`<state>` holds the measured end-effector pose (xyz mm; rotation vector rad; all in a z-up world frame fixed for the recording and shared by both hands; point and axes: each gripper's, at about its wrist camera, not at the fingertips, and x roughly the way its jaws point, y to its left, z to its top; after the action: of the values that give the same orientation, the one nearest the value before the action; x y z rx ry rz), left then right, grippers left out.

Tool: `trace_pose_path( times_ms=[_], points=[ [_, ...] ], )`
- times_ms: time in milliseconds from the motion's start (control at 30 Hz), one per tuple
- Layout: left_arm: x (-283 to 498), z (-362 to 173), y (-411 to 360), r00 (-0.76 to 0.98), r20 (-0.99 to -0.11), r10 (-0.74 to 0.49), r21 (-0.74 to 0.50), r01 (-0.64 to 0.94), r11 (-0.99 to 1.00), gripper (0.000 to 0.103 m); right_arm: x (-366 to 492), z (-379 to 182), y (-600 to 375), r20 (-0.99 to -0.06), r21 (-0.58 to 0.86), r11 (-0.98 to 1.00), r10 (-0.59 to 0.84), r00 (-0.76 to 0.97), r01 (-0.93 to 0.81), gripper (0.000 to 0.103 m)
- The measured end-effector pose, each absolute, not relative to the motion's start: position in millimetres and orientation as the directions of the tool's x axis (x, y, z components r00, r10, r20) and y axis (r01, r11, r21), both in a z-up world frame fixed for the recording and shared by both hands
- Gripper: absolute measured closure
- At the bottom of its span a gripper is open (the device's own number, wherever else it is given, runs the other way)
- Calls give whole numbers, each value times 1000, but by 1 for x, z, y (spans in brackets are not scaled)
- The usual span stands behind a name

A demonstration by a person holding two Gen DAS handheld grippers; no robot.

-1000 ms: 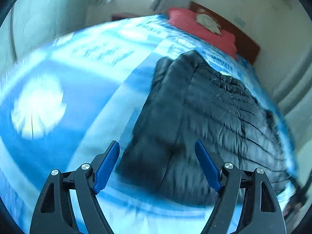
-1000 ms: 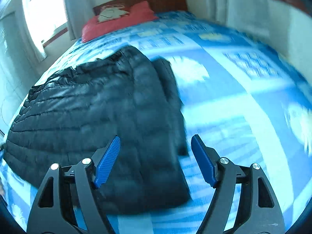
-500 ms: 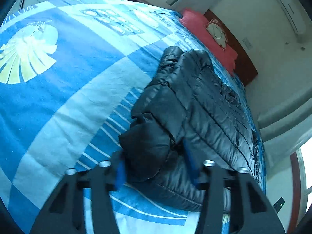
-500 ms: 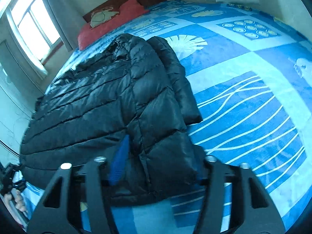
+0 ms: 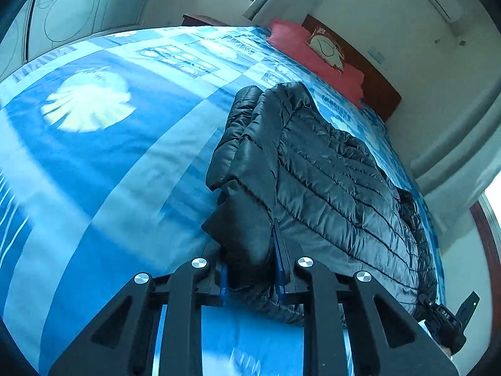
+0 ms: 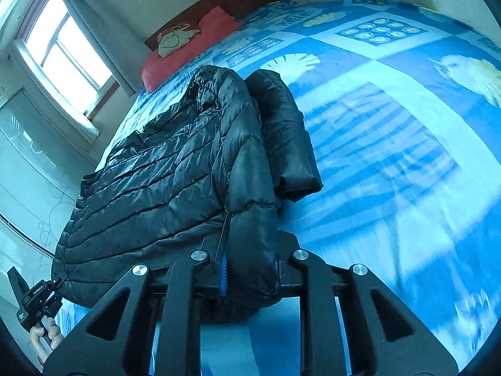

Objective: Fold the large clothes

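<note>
Left gripper (image 5: 250,269), right gripper (image 6: 250,269) closing on jacket (image 5: 328,172) hem, formerly open

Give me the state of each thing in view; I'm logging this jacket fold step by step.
Left gripper: jaws closing, jacket hem between the pads.
Right gripper: jaws closing, jacket hem between the pads.
Black puffer jacket: flat on the bed, one sleeve folded over.
Red pillow: lying by the headboard.

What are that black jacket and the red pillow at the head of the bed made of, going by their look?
The black jacket looks like a padded puffer with a thin, slick synthetic shell, maybe nylon or polyester: stitched channels puff up and the fabric catches the light. The red pillow looks like matte woven cloth, perhaps cotton, with a pale printed patch; no sheen shows.
</note>
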<state>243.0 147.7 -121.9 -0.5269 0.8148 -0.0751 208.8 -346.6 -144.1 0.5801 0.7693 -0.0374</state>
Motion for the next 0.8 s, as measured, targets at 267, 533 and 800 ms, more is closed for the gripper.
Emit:
trace_pose_path(
  times_ms=[267, 533, 800],
  points=[
    [162, -127, 161, 679, -684, -267, -496, -165, 852, 81, 124, -149, -337, -673, 479, 845, 178, 718, 240, 84],
    [110, -133, 163, 662, -703, -261, -470, -157, 869, 81, 80, -158, -334, -681, 487, 839, 191, 707, 242, 84],
    [111, -141, 161, 669, -703, -239, -439, -145, 887, 80, 83, -166, -338, -675, 507, 828, 211, 707, 237, 81]
  ],
)
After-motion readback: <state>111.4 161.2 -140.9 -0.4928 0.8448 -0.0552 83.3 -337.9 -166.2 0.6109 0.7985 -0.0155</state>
